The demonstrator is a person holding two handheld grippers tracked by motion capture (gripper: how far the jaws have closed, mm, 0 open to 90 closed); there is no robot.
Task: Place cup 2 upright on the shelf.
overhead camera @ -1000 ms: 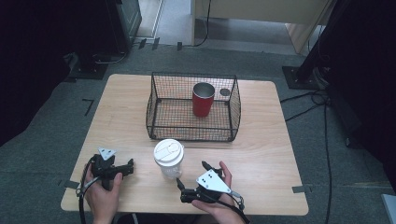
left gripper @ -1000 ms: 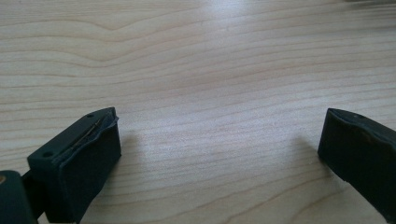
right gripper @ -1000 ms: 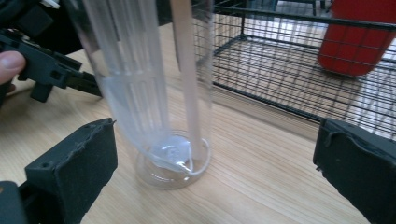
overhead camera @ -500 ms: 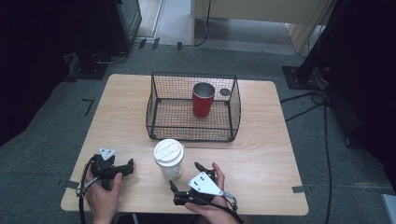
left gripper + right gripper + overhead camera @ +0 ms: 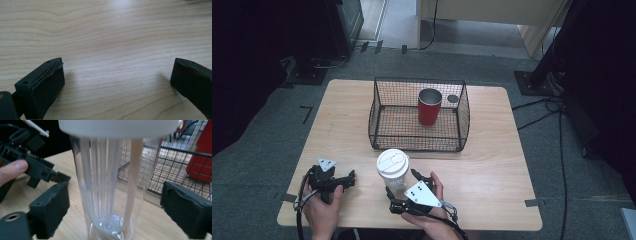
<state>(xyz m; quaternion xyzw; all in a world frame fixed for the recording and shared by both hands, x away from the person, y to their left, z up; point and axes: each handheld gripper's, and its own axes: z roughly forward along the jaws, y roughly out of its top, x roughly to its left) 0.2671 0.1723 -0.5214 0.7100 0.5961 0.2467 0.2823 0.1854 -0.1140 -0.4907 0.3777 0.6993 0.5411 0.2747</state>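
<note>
Clear plastic: the cup (image 5: 112, 187) between the right gripper (image 5: 115, 215) fingers is a see-through tumbler with a white lid (image 5: 392, 161), upright on the table (image 5: 492, 165), seemingly empty.
Weight: very light, I'd say; a nudge from one finger could slide or tip it.
Wall: thin and ribbed, likely to flex or dent under a hard squeeze; smooth enough to slip.
Where to hold: mid-wall, below the lid, pressing both sides at once; the lid may pop off if used as a handle.
Right fingers: they have just been closing, with the cup between them; a gap shows on each side in the right gripper view, so no grip yet.
Left gripper (image 5: 117, 82): fingers wide apart over bare wood, holding nothing, off to the side of the cup.
Beyond the fingers: a black wire basket (image 5: 382, 135) with a red cup (image 5: 429, 106) standing inside it.
</note>
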